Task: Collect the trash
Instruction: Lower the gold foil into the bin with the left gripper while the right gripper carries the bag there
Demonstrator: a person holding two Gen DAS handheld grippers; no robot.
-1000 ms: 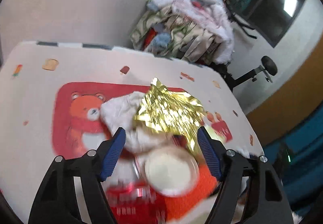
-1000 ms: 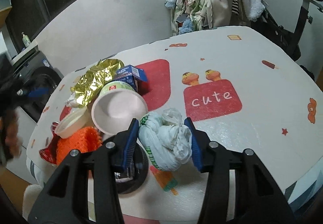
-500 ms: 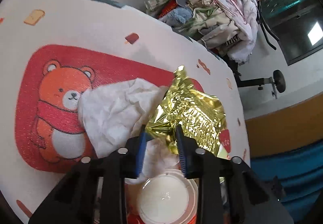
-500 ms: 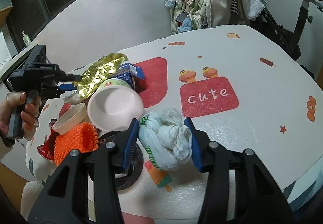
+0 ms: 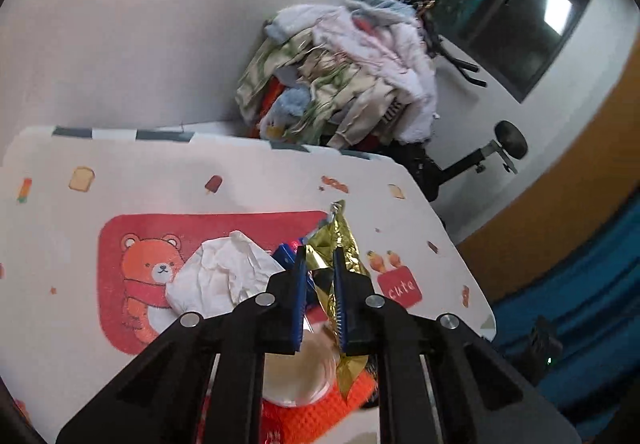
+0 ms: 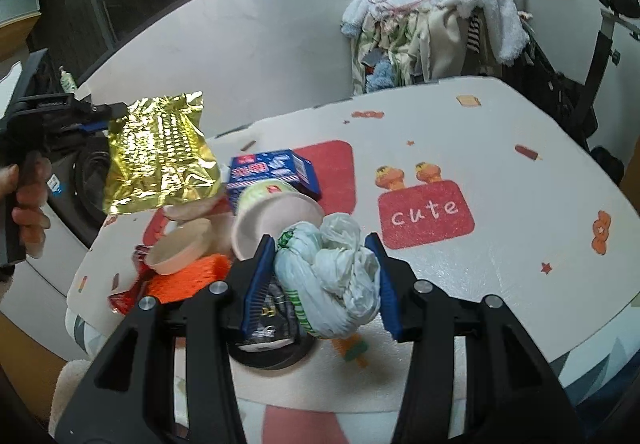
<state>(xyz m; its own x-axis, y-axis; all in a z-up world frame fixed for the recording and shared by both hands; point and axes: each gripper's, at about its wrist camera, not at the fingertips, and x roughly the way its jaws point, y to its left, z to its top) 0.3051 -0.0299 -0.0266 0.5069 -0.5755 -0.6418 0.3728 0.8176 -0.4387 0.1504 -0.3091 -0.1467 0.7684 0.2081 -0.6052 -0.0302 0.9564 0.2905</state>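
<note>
Left wrist view: left gripper (image 5: 319, 286), having just been closing, clenched on the gold foil wrapper (image 5: 344, 244), held clear above the bench (image 5: 240, 179), over a crumpled white tissue (image 5: 224, 276), a blue box (image 5: 286, 254), a pale lid (image 5: 300, 372) and orange netting (image 5: 320, 412), the last two blurred, so perhaps misread. Right wrist view: right gripper (image 6: 320, 280) grasping a knotted white plastic bag (image 6: 332, 284) low over the bench near the "cute" print (image 6: 425, 208), beside a white cup (image 6: 276, 219) lying on its side, with the wrapper dangling at the left from the other gripper in a hand (image 6: 28, 199).
</note>
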